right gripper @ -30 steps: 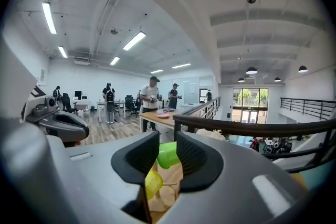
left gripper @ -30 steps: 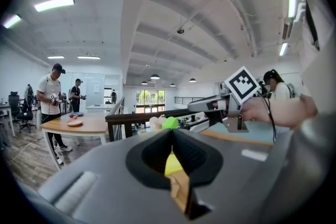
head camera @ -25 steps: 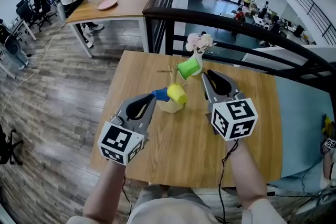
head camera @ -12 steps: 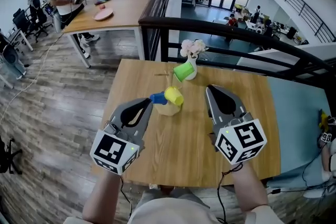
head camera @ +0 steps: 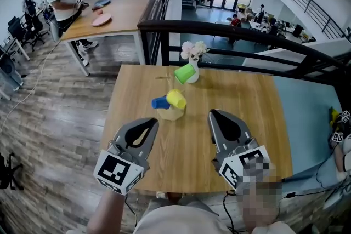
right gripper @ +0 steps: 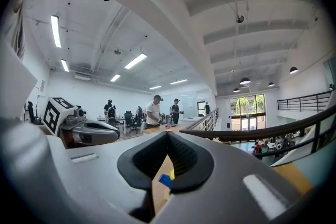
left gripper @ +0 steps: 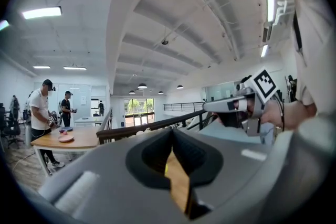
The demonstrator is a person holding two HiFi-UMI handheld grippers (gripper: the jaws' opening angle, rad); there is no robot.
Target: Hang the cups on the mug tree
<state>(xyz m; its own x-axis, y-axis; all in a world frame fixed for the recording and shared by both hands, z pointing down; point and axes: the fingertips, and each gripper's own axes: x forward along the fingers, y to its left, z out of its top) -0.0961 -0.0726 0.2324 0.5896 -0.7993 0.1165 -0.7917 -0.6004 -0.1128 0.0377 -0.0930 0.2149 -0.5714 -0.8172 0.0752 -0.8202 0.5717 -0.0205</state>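
A pale wooden mug tree (head camera: 171, 113) stands mid-table on the wooden table (head camera: 236, 90). A yellow cup (head camera: 176, 98) and a blue cup (head camera: 160, 102) hang low on it, and a green cup (head camera: 185, 73) hangs tilted higher up. My left gripper (head camera: 153, 122) and right gripper (head camera: 213, 114) sit near the table's front edge, well short of the tree, both shut and empty. In the right gripper view the shut jaws (right gripper: 168, 134) leave only a slit showing the blue cup (right gripper: 165, 180). In the left gripper view the jaws (left gripper: 171, 131) are shut too.
A white vase of flowers (head camera: 193, 52) stands just behind the green cup. A black railing (head camera: 230, 30) runs along the table's far side. People stand at another table (head camera: 109, 8) far back on the left. A pale blue surface (head camera: 301, 112) borders the table's right edge.
Both grippers have drawn back from the mug tree toward the near edge of the table. The right gripper, which was beside the green cup, is now far from it. The cups have stayed in place.
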